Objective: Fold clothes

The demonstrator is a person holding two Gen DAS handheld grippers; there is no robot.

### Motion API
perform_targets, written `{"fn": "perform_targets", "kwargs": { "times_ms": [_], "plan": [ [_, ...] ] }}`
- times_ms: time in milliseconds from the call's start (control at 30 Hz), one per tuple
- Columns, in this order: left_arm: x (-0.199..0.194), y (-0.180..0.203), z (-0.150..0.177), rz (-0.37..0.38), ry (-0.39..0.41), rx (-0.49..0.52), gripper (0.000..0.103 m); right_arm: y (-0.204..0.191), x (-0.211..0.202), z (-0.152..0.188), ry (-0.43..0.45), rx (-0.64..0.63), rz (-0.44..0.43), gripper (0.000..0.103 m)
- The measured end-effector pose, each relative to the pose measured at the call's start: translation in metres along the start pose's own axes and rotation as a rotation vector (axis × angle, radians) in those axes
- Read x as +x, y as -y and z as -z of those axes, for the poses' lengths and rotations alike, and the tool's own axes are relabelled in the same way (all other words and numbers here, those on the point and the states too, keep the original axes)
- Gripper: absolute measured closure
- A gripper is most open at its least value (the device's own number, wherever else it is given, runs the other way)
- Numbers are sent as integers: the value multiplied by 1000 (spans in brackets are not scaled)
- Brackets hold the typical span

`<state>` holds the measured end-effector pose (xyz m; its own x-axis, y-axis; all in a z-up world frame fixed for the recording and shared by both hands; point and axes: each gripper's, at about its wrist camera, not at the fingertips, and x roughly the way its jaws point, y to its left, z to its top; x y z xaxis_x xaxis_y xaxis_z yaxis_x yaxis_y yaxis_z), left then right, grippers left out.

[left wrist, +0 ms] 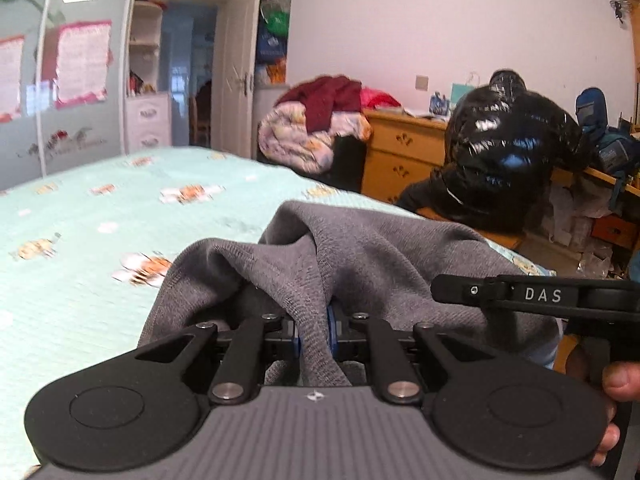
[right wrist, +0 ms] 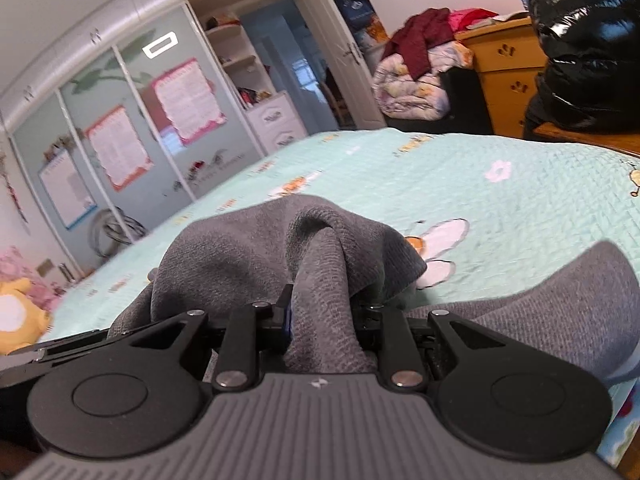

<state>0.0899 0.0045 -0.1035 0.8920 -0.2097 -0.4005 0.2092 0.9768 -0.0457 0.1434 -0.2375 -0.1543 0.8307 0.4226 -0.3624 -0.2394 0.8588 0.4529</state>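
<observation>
Two handheld grippers pinch a grey garment above a bed.

The left gripper [left wrist: 314, 336] is nearly closed, clamping a fold of the grey garment [left wrist: 360, 264]; the right gripper [right wrist: 324, 320] likewise squeezes a bunched fold. The fabric drapes over both, lifted over the mint-green bedspread [left wrist: 100, 220]. A thumb [left wrist: 622, 380] shows at the right edge.

Left claw [left wrist: 314, 334] and right claw [right wrist: 322, 320] each clamped tight on bunched grey garment [left wrist: 360, 256], both angled slightly downward
</observation>
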Motion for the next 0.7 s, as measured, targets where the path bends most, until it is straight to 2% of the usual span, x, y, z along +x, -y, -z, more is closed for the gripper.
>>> {"fn": "perform_targets", "kwargs": {
  "times_ms": [367,467,600,700],
  "plan": [
    [-96,-30,-14,-128,107,-12,92,-74,-39,-6,-2,-36,-167,80],
    [-111,-46,-12,-163,97,-67,93,-98,-44,-6,-12,-62,-208,80],
    [-133,-69,1,-170,74,-192,93,-132,-52,-6,-25,-94,-256,80],
    [-155,-80,9,-190,93,-227,93,-155,-61,-5,-31,-129,-287,80]
  ]
}}
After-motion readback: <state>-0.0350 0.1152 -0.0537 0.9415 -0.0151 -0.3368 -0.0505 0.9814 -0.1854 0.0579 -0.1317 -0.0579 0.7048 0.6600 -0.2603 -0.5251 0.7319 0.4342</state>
